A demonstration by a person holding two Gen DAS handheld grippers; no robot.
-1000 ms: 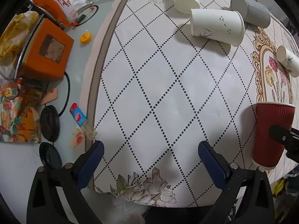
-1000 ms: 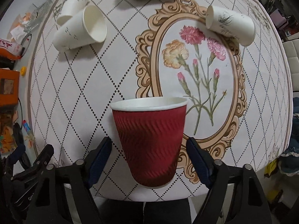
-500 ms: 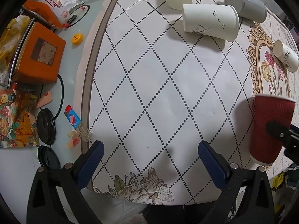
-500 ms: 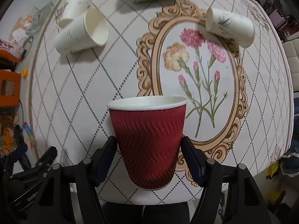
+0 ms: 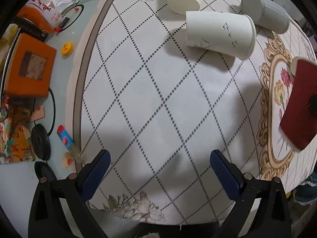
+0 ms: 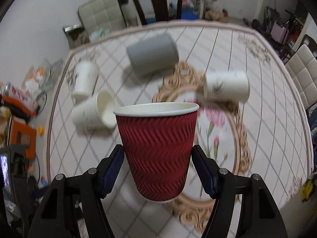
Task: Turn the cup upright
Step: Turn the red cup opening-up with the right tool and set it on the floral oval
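R grip (image 6: 157, 158): my pads clamped on red cup (image 6: 158, 150), rim up.
L grip (image 5: 158, 164): my jaws wide apart, holding nothing, over table (image 5: 158, 99).

Five cups in all. One red cup (image 6: 158, 154), over the gold frame (image 6: 241, 154) printed on the tablecloth. One grey cup (image 6: 151, 56), on its side just beyond the frame's far end. Three white cups: one (image 6: 225, 88) lying across the frame's far right corner, two (image 6: 85, 81) (image 6: 93, 117) close together, well off to the frame's left.

Farther left of the frame, past the cloth's edge: one orange box (image 5: 29, 67), one yellow cap (image 5: 67, 48), one blue and red tube (image 5: 64, 136), two black round lids (image 5: 40, 141) (image 5: 42, 171).

Two grippers: left gripper (image 5: 158, 170), right gripper (image 6: 157, 168).
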